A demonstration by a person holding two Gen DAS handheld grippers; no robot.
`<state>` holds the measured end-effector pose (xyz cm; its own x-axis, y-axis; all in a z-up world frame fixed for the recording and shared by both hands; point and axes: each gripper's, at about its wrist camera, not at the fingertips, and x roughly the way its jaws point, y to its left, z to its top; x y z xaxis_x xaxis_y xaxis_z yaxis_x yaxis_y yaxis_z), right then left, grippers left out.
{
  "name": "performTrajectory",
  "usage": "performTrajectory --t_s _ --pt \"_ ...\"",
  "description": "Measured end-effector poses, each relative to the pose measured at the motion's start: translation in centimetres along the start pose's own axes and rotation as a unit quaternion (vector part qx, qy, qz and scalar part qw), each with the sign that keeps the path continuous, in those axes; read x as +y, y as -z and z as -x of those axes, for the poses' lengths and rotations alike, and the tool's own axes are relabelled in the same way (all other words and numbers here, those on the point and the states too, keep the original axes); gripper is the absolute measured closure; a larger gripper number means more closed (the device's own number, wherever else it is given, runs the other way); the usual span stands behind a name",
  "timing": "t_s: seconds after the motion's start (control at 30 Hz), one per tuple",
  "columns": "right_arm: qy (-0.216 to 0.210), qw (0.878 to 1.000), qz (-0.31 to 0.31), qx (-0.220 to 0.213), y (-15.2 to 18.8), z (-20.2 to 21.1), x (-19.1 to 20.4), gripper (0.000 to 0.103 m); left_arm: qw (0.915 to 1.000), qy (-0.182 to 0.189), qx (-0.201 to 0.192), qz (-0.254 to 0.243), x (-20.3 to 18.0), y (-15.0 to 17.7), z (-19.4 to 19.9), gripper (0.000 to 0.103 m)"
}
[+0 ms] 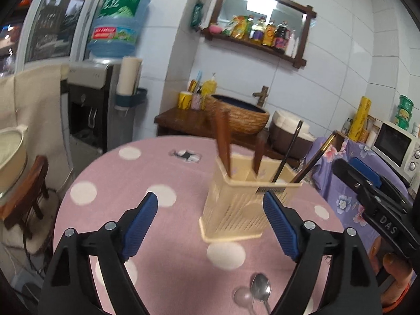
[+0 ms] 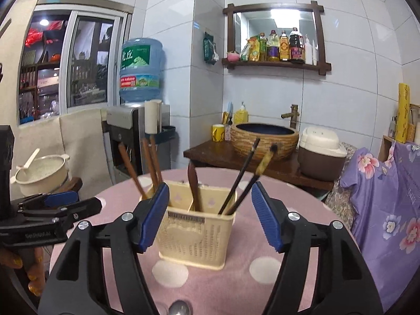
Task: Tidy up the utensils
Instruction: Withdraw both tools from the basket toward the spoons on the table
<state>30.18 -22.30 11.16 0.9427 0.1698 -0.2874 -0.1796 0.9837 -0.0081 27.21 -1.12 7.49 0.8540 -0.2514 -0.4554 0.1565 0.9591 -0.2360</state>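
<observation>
A cream slotted utensil holder (image 1: 233,204) (image 2: 195,232) stands on the pink dotted round table (image 1: 170,236) (image 2: 225,283). It holds brown wooden utensils (image 1: 223,141) (image 2: 151,160) and dark chopsticks (image 1: 288,149) (image 2: 240,176). A metal spoon (image 1: 261,287) and a clear spoon (image 1: 242,296) lie on the table in front of it; the metal spoon's bowl shows at the bottom edge of the right wrist view (image 2: 178,308). My left gripper (image 1: 210,204) is open and empty just before the holder. My right gripper (image 2: 210,194) is open and empty, its fingers either side of the holder's top.
A water dispenser (image 2: 139,120), a wooden stand with a basin (image 2: 263,139) and a rice cooker (image 2: 321,152) are behind the table. A purple floral cloth (image 2: 388,210) is at the right, a pot (image 2: 42,170) on a stool at the left.
</observation>
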Motion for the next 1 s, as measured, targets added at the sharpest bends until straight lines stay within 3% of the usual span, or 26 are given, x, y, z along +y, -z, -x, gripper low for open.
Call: performTrajectory --t_s 0.2,0.37,0.63,0.83,1.0 --pt "-0.002 0.998 -0.016 0.056 4.0 0.7 -0.3 0.029 0.9979 -0.048 0.032 0.028 3.2 3.1 0.2 0.020" --pt "-0.004 0.992 -0.044 0.115 8.0 0.1 -0.6 0.029 0.9957 -0.083 0.041 0.002 3.3 5.4 0.2 0.017" --pt "0.005 0.982 -0.068 0.175 13.2 -0.3 -0.7 0.029 0.9945 -0.079 0.068 -0.010 3.1 8.1 0.1 0.009" --pt "0.007 0.979 -0.055 0.195 14.5 -0.4 0.2 0.029 0.9924 -0.100 0.070 -0.017 3.1 9.0 0.2 0.006" --pt "-0.003 0.975 -0.039 0.217 15.5 -0.9 1.3 0.035 0.9918 -0.093 0.083 -0.026 2.8 9.4 -0.2 0.006"
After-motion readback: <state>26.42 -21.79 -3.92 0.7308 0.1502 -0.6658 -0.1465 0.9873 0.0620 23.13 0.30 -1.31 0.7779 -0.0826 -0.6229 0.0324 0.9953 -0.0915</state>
